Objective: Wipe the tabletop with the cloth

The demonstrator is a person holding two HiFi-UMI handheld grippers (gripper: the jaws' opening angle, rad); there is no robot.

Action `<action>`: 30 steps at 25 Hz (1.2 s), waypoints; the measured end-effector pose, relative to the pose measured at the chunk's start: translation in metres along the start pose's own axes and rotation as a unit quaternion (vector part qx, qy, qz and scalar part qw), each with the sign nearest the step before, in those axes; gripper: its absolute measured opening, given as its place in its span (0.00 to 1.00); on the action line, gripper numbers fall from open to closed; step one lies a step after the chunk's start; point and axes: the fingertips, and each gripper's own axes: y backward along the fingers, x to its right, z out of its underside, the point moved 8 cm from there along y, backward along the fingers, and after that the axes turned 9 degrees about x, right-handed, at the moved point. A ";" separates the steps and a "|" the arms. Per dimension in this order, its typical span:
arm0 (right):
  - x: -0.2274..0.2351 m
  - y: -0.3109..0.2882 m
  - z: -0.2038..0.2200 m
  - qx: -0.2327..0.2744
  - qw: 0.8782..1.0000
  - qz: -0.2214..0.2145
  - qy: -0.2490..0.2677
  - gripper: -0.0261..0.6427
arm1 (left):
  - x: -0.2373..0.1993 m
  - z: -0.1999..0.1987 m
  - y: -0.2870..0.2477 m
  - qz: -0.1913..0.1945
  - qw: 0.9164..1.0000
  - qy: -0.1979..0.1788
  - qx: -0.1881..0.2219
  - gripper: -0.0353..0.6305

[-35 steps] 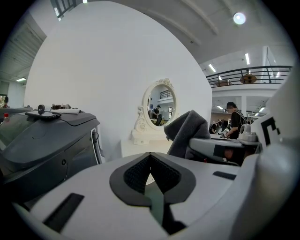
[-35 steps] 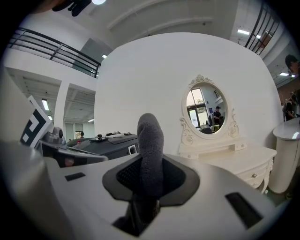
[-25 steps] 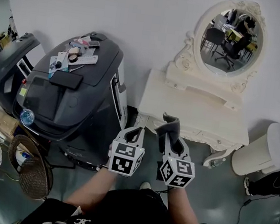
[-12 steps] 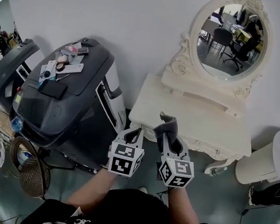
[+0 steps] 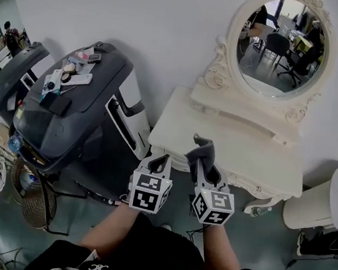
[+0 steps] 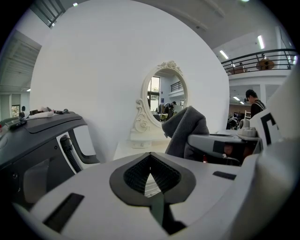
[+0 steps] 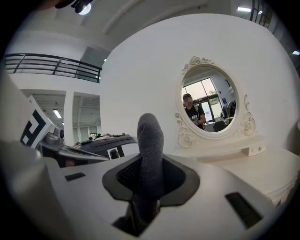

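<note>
Bright, even indoor light, soft shadows only. Strip lights [image 6: 260,42] overhead in left gripper view, near-white wash on wall [image 5: 171,26]. Strong fisheye bending and black corners in both gripper views. Close-up cloth [image 7: 150,140] slightly soft; head view sharp.

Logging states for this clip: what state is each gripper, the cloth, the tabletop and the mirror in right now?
Left gripper: shut, nothing between the jaws.
Right gripper: shut on the cloth.
Cloth: clamped, sticking up past the jaws, not on the tabletop.
Tabletop: bare, no wiping under way.
Mirror: upright behind the tabletop.
</note>
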 end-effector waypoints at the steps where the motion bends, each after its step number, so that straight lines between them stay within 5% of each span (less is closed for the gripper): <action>1: 0.002 -0.002 0.001 -0.002 1.000 -0.003 0.001 0.17 | 0.000 0.000 -0.002 -0.003 1.000 0.001 0.000 0.06; 14: 0.010 -0.073 0.001 -0.015 0.999 -0.027 0.017 0.17 | -0.036 -0.011 -0.053 -0.015 1.000 0.018 0.008 0.06; 30: 0.010 -0.219 -0.010 -0.037 0.999 0.021 0.026 0.17 | -0.153 -0.059 -0.158 0.031 0.998 0.045 0.016 0.06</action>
